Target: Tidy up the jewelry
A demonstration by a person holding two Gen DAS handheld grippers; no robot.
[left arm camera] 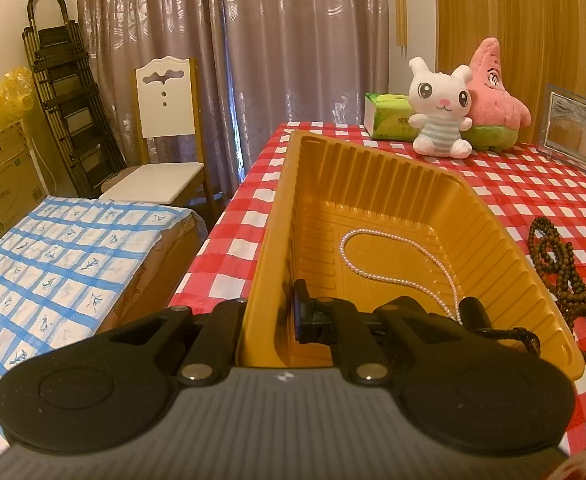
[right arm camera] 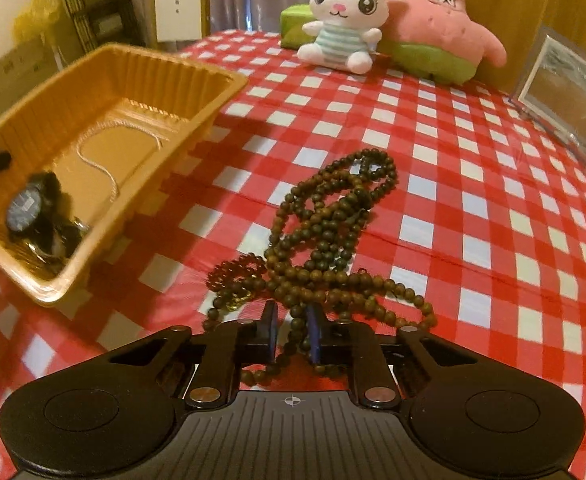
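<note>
A gold plastic tray [left arm camera: 505,256] [right arm camera: 213,80] stands on the red checked tablecloth. A pearl necklace [left arm camera: 377,276] [right arm camera: 97,132] and a black watch [right arm camera: 27,208] lie inside it. My left gripper [left arm camera: 271,316] is shut on the tray's left wall, one finger inside [left arm camera: 303,312] and one outside. A heap of dark wooden bead necklaces [right arm camera: 329,232] [left arm camera: 553,264] lies on the cloth right of the tray. My right gripper [right arm camera: 291,330] is low over the heap's near end, its fingers [right arm camera: 269,332] slightly apart with bead strands between them.
A white bunny plush [left arm camera: 441,108] [right arm camera: 343,16], a pink starfish plush [right arm camera: 441,28], a green tissue pack [left arm camera: 389,116] and a photo frame [right arm camera: 569,112] stand at the table's back. A chair [left arm camera: 169,128] and a blue checked surface [left arm camera: 61,264] lie left of the table.
</note>
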